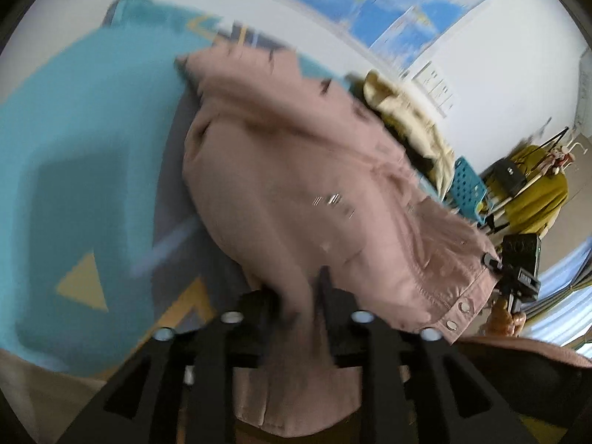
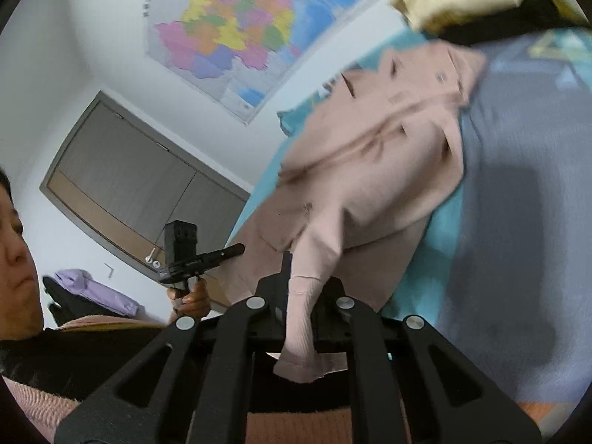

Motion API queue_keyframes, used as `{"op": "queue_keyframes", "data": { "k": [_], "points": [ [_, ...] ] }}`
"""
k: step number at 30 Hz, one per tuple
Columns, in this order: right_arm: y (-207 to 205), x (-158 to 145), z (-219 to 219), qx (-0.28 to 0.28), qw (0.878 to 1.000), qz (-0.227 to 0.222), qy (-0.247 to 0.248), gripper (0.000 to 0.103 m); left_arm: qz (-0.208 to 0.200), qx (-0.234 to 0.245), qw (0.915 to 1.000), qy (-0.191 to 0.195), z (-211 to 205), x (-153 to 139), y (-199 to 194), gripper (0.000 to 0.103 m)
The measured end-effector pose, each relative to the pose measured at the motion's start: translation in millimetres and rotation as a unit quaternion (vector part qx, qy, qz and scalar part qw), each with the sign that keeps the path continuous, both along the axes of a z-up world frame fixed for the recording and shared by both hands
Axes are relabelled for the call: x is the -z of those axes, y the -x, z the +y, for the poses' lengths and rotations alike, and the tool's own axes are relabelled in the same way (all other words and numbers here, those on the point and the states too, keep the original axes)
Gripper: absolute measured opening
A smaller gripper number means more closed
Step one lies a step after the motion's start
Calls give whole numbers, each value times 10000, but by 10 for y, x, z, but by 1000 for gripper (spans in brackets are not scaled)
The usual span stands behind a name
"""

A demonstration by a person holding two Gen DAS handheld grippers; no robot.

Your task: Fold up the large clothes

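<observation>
A dusty pink jacket [image 1: 296, 185] with metal snap buttons hangs lifted above a teal and grey bed cover [image 1: 81, 140]. My left gripper [image 1: 299, 296] is shut on a fold of the pink jacket, and cloth hangs down between its fingers. My right gripper [image 2: 301, 292] is shut on a pink ribbed cuff or sleeve of the same jacket [image 2: 370, 170]. The far part of the jacket still rests on the bed cover [image 2: 518, 185]. The left gripper's body [image 2: 185, 255] shows in the right wrist view, held in a hand.
A cream and black pile of clothes [image 1: 410, 122] lies at the far side of the bed. A blue perforated crate [image 1: 468, 185] and a yellow garment [image 1: 536, 192] stand beyond. A map [image 2: 236, 37] hangs on the wall, near a grey door [image 2: 129, 185].
</observation>
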State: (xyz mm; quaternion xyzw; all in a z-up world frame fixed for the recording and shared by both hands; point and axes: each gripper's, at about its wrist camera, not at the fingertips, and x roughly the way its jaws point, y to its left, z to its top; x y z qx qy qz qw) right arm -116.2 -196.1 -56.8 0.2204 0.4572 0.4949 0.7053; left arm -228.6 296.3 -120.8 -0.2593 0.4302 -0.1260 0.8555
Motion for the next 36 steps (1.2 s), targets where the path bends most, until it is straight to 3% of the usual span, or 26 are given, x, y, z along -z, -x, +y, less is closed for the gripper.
{"op": "queue_keyframes", "data": {
  "k": [3,5,7,10,12,13,14,18,23,29,36],
  "points": [
    [-3,148,-24,7,9997,217,126,20,220,33,9997,-82,31,141,42,34],
    [12,258,-34,-2,9988,340,351,35,126,228,9996,90,23,130,77,58],
    [23,336,-37,8,9980,433,450,52,36,493,9987,79,-68,96,99,70],
    [56,478,-22,-56,9970,602,474,54,-38,588,9982,-53,-167,96,88,72],
    [68,487,26,-156,9976,625,263,26,35,463,9989,23,-165,131,46,32],
    [78,471,49,-181,9979,600,180,11,120,323,9994,22,-159,150,0,4],
    [87,436,74,-183,9982,556,138,10,157,208,9996,76,-118,148,-13,4],
    [107,161,121,-160,9992,310,-186,9,-444,-236,9986,177,-27,-170,55,2],
    [-96,-291,144,46,9979,-134,-632,8,-928,-323,9949,208,63,-587,-45,2],
    [-644,-632,254,347,9954,-287,-841,8,-1062,-511,9929,173,301,-945,-582,2],
    [-1606,-804,435,889,9913,-42,-972,8,-836,-537,9950,71,602,-1323,-1568,3]
  ]
}}
